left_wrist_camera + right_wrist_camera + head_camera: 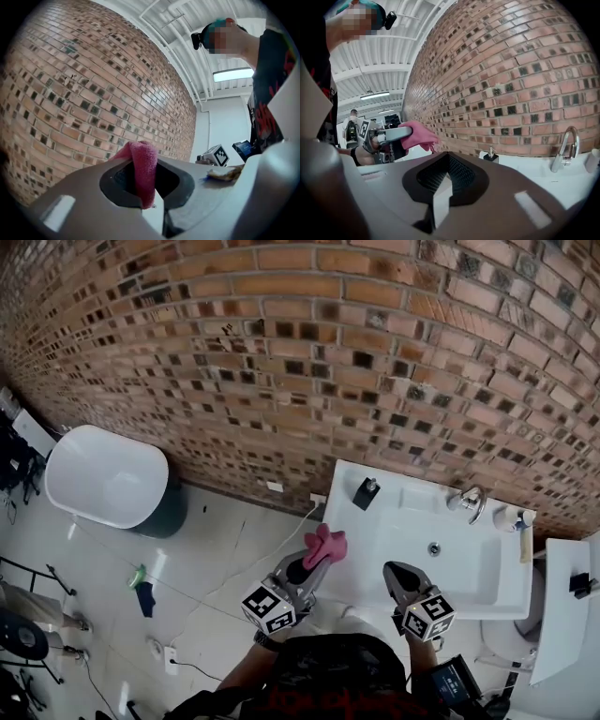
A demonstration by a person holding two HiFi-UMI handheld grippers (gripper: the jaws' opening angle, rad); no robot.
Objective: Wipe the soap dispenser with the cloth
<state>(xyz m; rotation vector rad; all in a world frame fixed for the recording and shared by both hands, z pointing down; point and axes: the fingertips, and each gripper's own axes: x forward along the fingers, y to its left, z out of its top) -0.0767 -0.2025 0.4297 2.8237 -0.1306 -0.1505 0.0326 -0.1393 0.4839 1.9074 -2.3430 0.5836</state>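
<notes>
A black soap dispenser (366,493) stands at the back left corner of the white sink (487,587). My left gripper (315,564) is shut on a pink cloth (324,546) and hangs just off the sink's front left edge, short of the dispenser. In the left gripper view the cloth (143,171) droops between the closed jaws. My right gripper (391,572) is shut and empty, at the sink's front edge. The right gripper view shows the dispenser (491,155) ahead, with the cloth (417,136) to its left.
A chrome faucet (469,503) and a small white bottle (514,517) sit at the sink's back right. The brick wall (309,343) runs behind. A white tub (108,476) stands on the floor at left. A white shelf (562,615) adjoins the sink at right.
</notes>
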